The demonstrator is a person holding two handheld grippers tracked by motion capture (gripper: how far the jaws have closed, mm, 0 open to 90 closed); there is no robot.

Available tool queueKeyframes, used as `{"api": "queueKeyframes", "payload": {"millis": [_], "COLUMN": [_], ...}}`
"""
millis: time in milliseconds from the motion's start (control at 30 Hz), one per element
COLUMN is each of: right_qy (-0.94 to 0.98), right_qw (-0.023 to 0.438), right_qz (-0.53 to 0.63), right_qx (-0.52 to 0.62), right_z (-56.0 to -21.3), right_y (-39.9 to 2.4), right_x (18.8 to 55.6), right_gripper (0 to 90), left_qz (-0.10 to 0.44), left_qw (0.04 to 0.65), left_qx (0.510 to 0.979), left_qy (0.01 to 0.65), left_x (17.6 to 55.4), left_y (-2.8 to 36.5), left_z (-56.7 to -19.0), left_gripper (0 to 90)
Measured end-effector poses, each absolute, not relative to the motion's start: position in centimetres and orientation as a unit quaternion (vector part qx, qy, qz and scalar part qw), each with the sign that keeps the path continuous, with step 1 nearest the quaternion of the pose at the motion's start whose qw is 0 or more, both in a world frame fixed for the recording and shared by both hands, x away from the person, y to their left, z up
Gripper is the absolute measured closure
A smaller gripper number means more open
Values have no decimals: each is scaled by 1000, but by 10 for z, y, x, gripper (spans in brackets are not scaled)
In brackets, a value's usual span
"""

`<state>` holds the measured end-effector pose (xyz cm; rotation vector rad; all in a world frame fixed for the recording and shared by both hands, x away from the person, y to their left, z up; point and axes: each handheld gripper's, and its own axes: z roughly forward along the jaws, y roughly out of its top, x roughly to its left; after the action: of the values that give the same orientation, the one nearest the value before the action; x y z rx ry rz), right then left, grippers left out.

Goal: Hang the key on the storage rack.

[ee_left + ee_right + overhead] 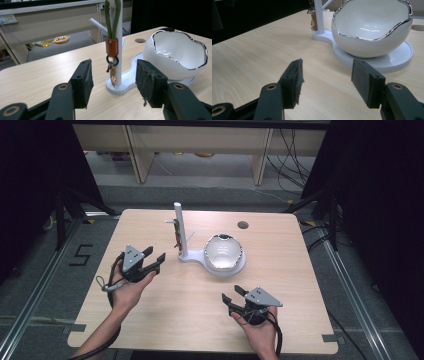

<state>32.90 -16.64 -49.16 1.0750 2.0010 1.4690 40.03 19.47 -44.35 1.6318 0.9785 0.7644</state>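
left gripper (153,256) nearer, jaws apart and empty, aimed at keychain (111,47) hanging lengthwise down white post (179,227) mid-table; right gripper (231,294) likewise agape, near front edge.

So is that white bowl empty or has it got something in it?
Empty: the white bowl shows only a bare, glossy inside in the right gripper view.

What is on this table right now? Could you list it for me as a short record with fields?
surface: light wooden table
stand: white post on a white base, upright
hanging item: green-looped keychain with orange tag, on the post
bowl: white bowl, silver wavy rim, on the stand's round plate
left hand-held gripper: open, nothing between jaws, facing the keychain
right hand-held gripper: open, empty
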Motion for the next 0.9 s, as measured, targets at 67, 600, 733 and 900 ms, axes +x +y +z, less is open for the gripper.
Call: {"api": "queueKeyframes", "payload": {"millis": [67, 600, 733, 900], "right_qy": [719, 723, 727, 723], "right_qw": [211, 222, 207, 216], "right_qz": [536, 528, 528, 528], "right_qx": [389, 386, 387, 390], "right_z": [-492, -495, -496, -496], "right_y": [-166, -169, -167, -167], "right_x": [329, 330, 330, 329], "right_gripper": [435, 435, 435, 434], "left_qz": [321, 313, 316, 321], "left_qw": [515, 513, 512, 514], "left_qx": [679, 674, 676, 675], "left_qy": [413, 430, 427, 421], "left_x": [396, 360, 353, 349], "left_y": [199, 223, 223, 225], "left_z": [-448, -501, -513, -523], "left_gripper": [450, 408, 398, 385]}}
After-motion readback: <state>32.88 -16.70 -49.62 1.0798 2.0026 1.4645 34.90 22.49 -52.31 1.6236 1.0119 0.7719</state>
